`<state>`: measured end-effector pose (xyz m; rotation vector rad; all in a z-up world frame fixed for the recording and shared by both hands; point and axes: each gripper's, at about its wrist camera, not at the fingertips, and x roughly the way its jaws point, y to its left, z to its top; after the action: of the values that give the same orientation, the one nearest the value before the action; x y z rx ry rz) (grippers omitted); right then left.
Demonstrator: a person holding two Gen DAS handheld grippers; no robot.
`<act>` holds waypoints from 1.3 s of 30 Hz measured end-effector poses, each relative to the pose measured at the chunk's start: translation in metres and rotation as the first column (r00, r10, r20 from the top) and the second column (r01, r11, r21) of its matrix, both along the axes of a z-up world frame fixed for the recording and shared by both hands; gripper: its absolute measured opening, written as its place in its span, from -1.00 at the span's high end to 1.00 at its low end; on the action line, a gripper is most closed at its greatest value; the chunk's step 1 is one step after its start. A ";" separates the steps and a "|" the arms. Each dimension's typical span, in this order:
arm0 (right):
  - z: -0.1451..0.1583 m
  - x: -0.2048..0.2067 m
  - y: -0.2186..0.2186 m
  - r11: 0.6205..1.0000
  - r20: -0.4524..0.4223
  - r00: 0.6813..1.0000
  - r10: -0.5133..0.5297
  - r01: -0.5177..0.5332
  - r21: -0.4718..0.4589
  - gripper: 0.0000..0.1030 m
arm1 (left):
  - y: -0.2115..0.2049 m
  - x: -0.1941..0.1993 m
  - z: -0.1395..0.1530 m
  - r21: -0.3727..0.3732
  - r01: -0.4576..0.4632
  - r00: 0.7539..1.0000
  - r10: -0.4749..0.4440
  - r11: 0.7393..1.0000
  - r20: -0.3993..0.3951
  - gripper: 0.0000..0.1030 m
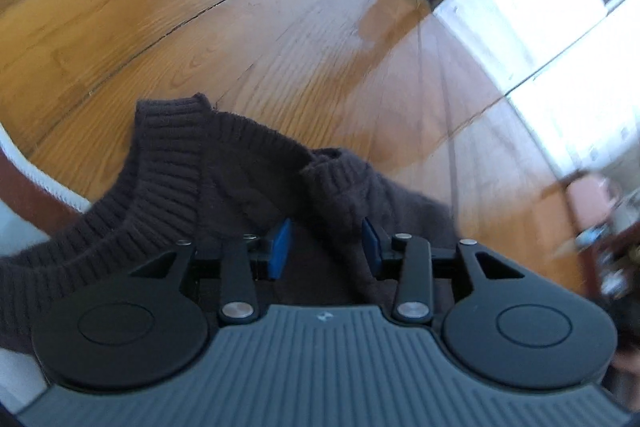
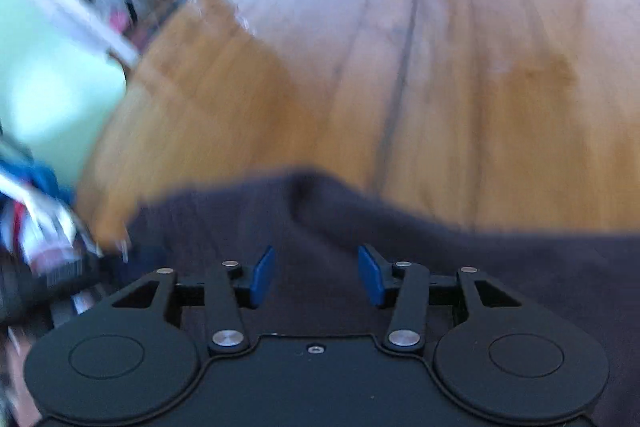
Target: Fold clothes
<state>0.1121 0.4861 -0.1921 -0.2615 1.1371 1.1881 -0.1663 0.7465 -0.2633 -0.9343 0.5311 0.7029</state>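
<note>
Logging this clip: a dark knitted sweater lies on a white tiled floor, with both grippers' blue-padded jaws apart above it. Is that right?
Not quite. The floor is wooden boards, not white tile; the left wrist view shows the grain and seams clearly. The rest holds: the dark knitted sweater lies on it, and the left gripper and right gripper both have their blue-padded jaws apart above the fabric.

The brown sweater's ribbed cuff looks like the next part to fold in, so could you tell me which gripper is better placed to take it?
Probably the left. The left gripper stands open right behind the ribbed cuff of the sweater. The right gripper is open over plain, blurred knit.
</note>
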 end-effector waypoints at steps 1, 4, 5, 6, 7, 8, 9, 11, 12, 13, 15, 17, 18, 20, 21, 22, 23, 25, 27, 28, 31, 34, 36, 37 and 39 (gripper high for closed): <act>0.003 -0.010 -0.017 1.000 0.068 0.998 0.012 -0.011 -0.017 -0.01 | -0.001 0.006 0.001 0.024 0.004 0.999 -0.003 1.000 -0.036 0.30; 0.010 -0.029 -0.069 0.998 0.212 0.977 0.035 -0.023 -0.058 -0.05 | -0.009 0.024 0.009 0.115 0.019 0.984 0.002 0.993 -0.180 0.47; 0.010 -0.031 -0.086 0.997 0.224 0.974 0.030 -0.014 -0.073 -0.06 | -0.012 0.031 0.014 0.149 0.023 0.972 0.013 0.988 -0.233 0.48; 0.009 -0.032 -0.101 0.995 0.243 0.970 0.022 0.002 -0.095 -0.06 | -0.015 0.035 0.018 0.190 0.019 0.957 0.037 0.982 -0.287 0.48; 0.010 -0.033 -0.114 0.993 0.264 0.964 0.010 0.022 -0.118 -0.07 | -0.017 0.039 0.021 0.228 0.018 0.940 0.061 0.973 -0.336 0.48; 0.010 -0.030 -0.127 0.989 0.285 0.958 -0.007 0.050 -0.142 -0.07 | -0.018 0.040 0.024 0.250 0.015 0.927 0.080 0.968 -0.366 0.48; 0.011 -0.027 -0.139 0.984 0.302 0.953 -0.024 0.076 -0.161 -0.07 | -0.019 0.041 0.026 0.267 0.013 0.916 0.095 0.964 -0.389 0.48; 0.016 -0.014 -0.163 0.979 0.301 0.951 -0.069 0.123 -0.164 -0.16 | -0.016 0.037 0.035 0.247 0.009 0.930 0.082 0.969 -0.359 0.48; 0.018 -0.007 -0.174 0.975 0.298 0.950 -0.095 0.148 -0.163 -0.30 | -0.018 0.032 0.040 0.226 0.015 0.945 0.060 0.974 -0.323 0.48; 0.020 -0.002 -0.178 0.972 0.295 0.947 -0.124 0.176 -0.156 -0.32 | -0.021 0.029 0.045 0.205 0.031 0.956 0.031 0.978 -0.291 0.46; 0.022 0.011 -0.184 0.970 0.256 0.950 -0.177 0.212 -0.115 -0.32 | -0.029 0.029 0.054 0.163 0.080 0.973 -0.042 0.983 -0.227 0.36; 0.023 0.028 -0.189 0.968 0.199 0.954 -0.223 0.241 -0.070 -0.32 | -0.042 0.035 0.058 0.106 0.160 0.977 -0.142 0.981 -0.158 0.26; 0.022 0.036 -0.190 0.965 0.166 0.955 -0.245 0.257 -0.050 -0.32 | -0.047 0.042 0.058 0.073 0.202 0.973 -0.191 0.977 -0.131 0.26; 0.009 0.056 -0.191 0.954 0.050 0.954 -0.297 0.299 -0.028 -0.32 | -0.060 0.051 0.053 0.028 0.262 0.961 -0.258 0.965 -0.099 0.25; 0.000 0.068 -0.187 0.945 -0.025 0.945 -0.327 0.327 -0.022 -0.32 | -0.066 0.055 0.050 0.008 0.290 0.953 -0.288 0.957 -0.088 0.25; -0.008 0.078 -0.182 0.936 -0.085 0.932 -0.352 0.352 -0.017 -0.32 | -0.072 0.059 0.047 0.002 0.311 0.945 -0.309 0.951 -0.105 0.25; -0.015 0.084 -0.179 0.930 -0.124 0.922 -0.366 0.369 -0.005 -0.16 | -0.077 0.062 0.044 -0.002 0.329 0.937 -0.327 0.944 -0.125 0.25; -0.019 0.084 -0.171 0.930 -0.099 0.928 -0.359 0.364 0.042 0.71 | -0.086 0.063 0.037 0.003 0.344 0.922 -0.337 0.939 -0.188 0.25; -0.002 0.064 -0.167 0.942 0.068 0.943 -0.326 0.318 0.104 0.76 | -0.090 0.052 0.032 -0.011 0.334 0.921 -0.329 0.943 -0.210 0.25; 0.007 0.054 -0.169 0.942 0.148 0.934 -0.325 0.305 0.142 0.77 | -0.093 0.046 0.030 -0.018 0.329 0.920 -0.324 0.944 -0.221 0.25; 0.010 0.031 -0.167 0.954 0.395 0.870 -0.295 0.293 0.065 0.74 | -0.095 0.031 0.028 -0.020 0.311 0.920 -0.307 0.950 -0.245 0.26; -0.006 0.031 -0.163 0.951 0.511 0.829 -0.227 0.303 -0.068 0.76 | -0.093 0.024 0.032 -0.012 0.287 0.926 -0.281 0.958 -0.251 0.25; -0.001 0.035 -0.171 0.941 0.482 0.833 -0.271 0.336 -0.051 0.61 | -0.094 0.020 0.036 0.002 0.278 0.937 -0.271 0.961 -0.219 0.23; 0.006 0.038 -0.183 0.937 0.411 0.854 -0.320 0.349 0.005 0.51 | -0.094 0.018 0.038 0.009 0.274 0.942 -0.267 0.962 -0.202 0.20; 0.014 0.044 -0.207 0.930 0.236 0.900 -0.368 0.357 0.090 -0.12 | -0.095 0.014 0.042 0.016 0.277 0.949 -0.271 0.961 -0.164 0.20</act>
<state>0.1565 0.2794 -0.1777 -0.1495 0.8895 0.8217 -0.1518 0.6517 -0.2217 -0.7524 0.7713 0.5360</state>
